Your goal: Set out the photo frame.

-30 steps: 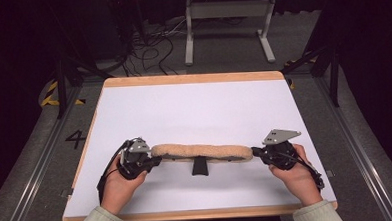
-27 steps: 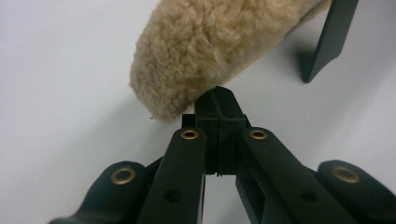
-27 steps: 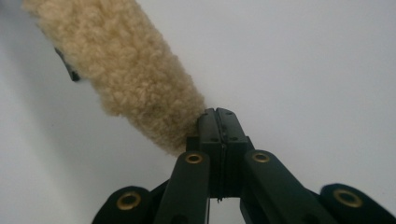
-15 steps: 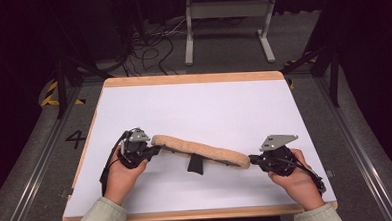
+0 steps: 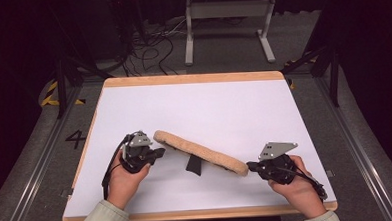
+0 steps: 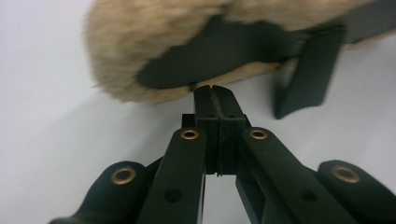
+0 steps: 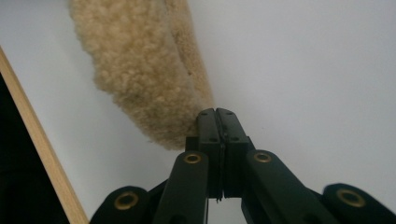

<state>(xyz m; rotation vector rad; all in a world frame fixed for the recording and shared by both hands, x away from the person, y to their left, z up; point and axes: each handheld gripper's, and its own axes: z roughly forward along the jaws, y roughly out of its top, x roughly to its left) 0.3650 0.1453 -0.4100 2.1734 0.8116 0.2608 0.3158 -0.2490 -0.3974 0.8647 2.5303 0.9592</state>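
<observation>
- Fleece pad [image 5: 201, 150]: swung off level since 1 second ago, now slanting from 10 o'clock to 4 o'clock across white table [image 5: 224, 104].
- Left gripper [image 5: 158, 153], right gripper [image 5: 250, 166]: 2 jaw pairs pinched tight on the pad's ends.
- Black strap [image 5: 193, 164]: hanging mid-pad; reorienting apparently underway.

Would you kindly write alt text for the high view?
A person holds a long tan fleecy pad by its ends with the left gripper and right gripper, slanted above a white table; a black strap hangs beneath.
</observation>
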